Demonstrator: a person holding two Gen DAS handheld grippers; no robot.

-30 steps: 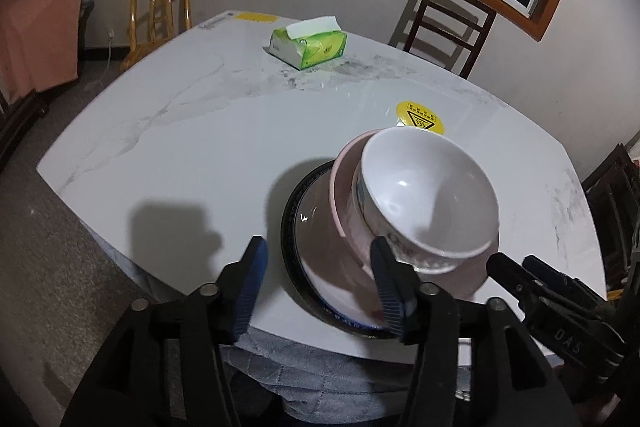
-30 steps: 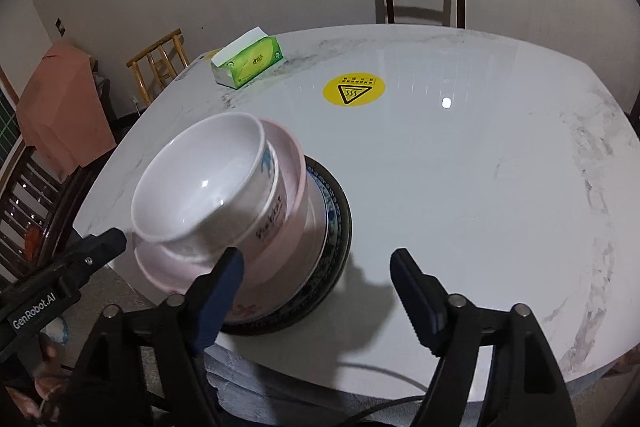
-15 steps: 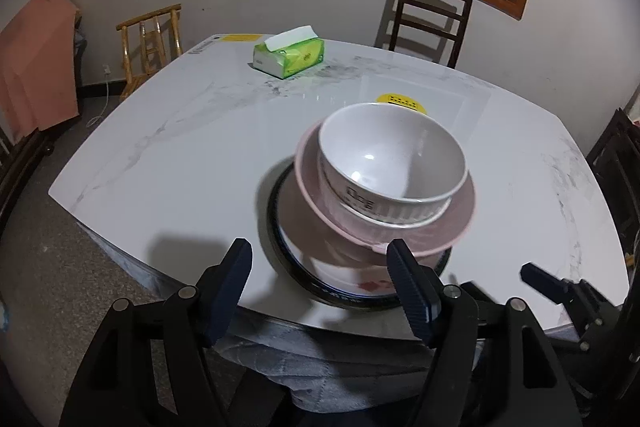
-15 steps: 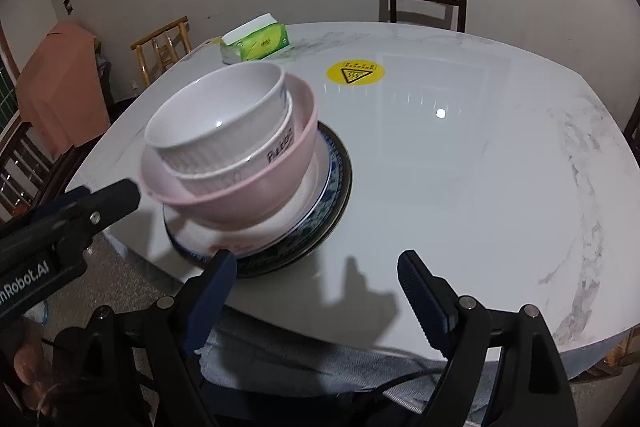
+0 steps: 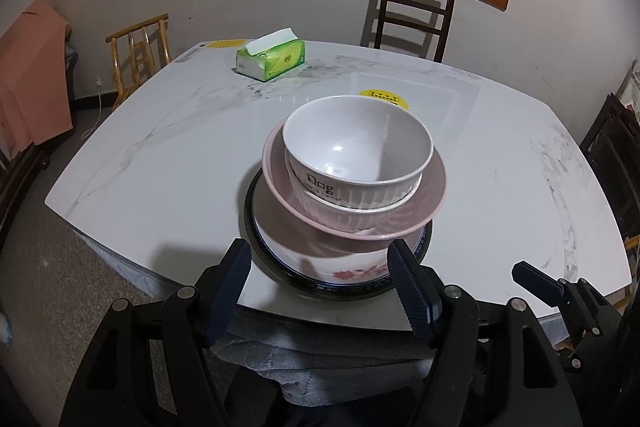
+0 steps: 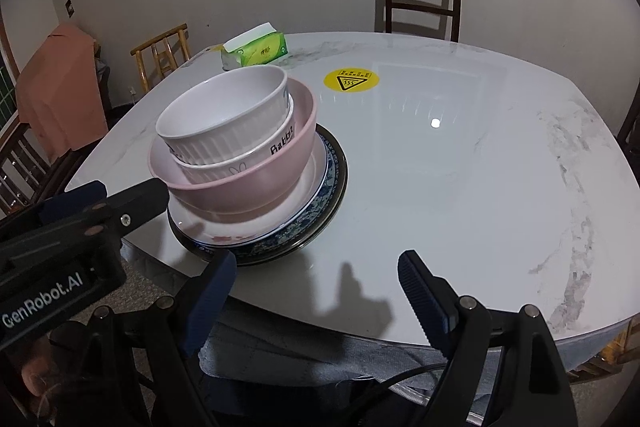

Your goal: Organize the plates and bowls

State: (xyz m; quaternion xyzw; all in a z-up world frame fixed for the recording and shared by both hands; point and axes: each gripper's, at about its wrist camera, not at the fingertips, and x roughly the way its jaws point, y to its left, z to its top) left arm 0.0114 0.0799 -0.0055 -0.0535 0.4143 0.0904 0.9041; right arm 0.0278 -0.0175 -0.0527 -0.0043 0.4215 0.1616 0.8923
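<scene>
I have both tools drawn back off the near edge of the bench [image 5: 168, 163]. My left hand-held gripper [image 5: 320, 291] has its fingers apart with nothing between them, lined up just short of the stack and clear of it. My right hand-held gripper [image 6: 316, 297] is spread wide too, empty, over bare marble to the right of the stack.

The stack sits close to the near edge, toward the left half of the bench as the right wrist view shows it. At the bottom is a dark-rimmed plate [image 6: 334, 183], then a blue patterned plate [image 6: 316, 203], then a white plate with pink flowers [image 5: 352, 267]. On those rests a pink bowl [image 6: 256, 187], tilted toward the near-left corner. Nested in it is a white bowl with a rabbit print [image 6: 264, 157], and on top a ribbed white bowl [image 5: 360, 143].

A green tissue box [image 5: 272, 59] lies near the far-left corner, and a yellow warning sticker [image 6: 351, 81] marks the middle of the bench.
</scene>
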